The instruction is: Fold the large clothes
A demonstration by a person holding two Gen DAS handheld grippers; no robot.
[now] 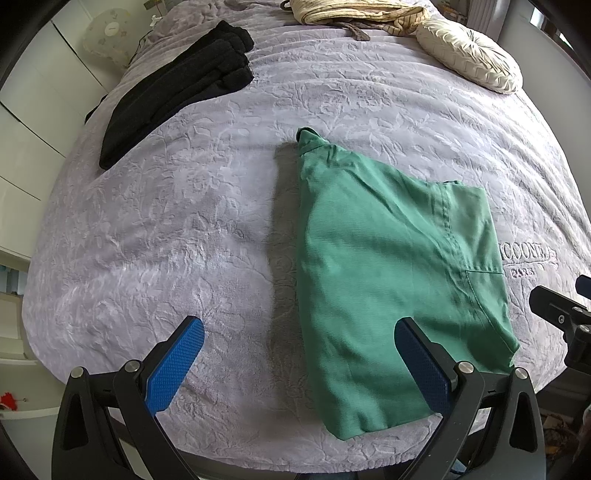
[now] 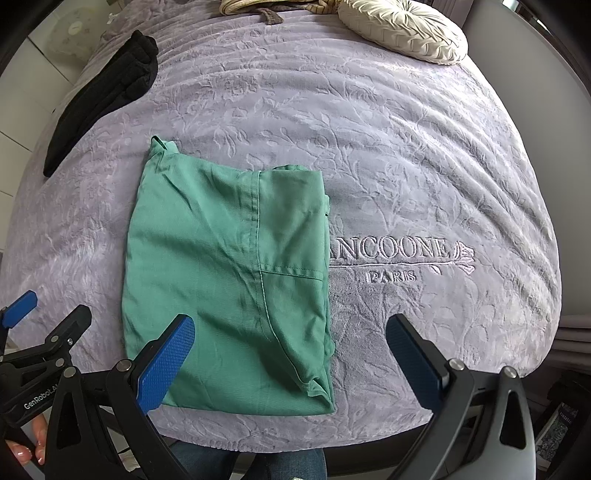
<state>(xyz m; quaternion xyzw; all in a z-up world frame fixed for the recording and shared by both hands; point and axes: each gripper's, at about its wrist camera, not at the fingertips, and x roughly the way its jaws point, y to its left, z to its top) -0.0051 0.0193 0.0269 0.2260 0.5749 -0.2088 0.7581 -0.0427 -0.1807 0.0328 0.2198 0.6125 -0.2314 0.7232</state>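
A green garment (image 1: 388, 273) (image 2: 229, 280) lies folded into a tall rectangle on the lilac bedspread (image 1: 184, 221) (image 2: 406, 166), its collar end pointing away from me. My left gripper (image 1: 299, 332) hovers open over the near edge, its right finger above the cloth's near left part and its left finger over bare bedspread. My right gripper (image 2: 290, 328) is open too, straddling the garment's near right corner. Nothing is held by either. The left gripper's body (image 2: 40, 332) shows at the left of the right wrist view, and the right gripper's body (image 1: 561, 314) at the right edge of the left wrist view.
A folded black garment (image 1: 177, 92) (image 2: 99, 99) lies at the far left of the bed. A cream round cushion (image 1: 469, 55) (image 2: 402, 29) and striped beige cloth (image 1: 354, 14) sit at the far end. Embroidered lettering (image 2: 391, 258) is right of the green garment. White cabinets (image 1: 33, 110) stand left.
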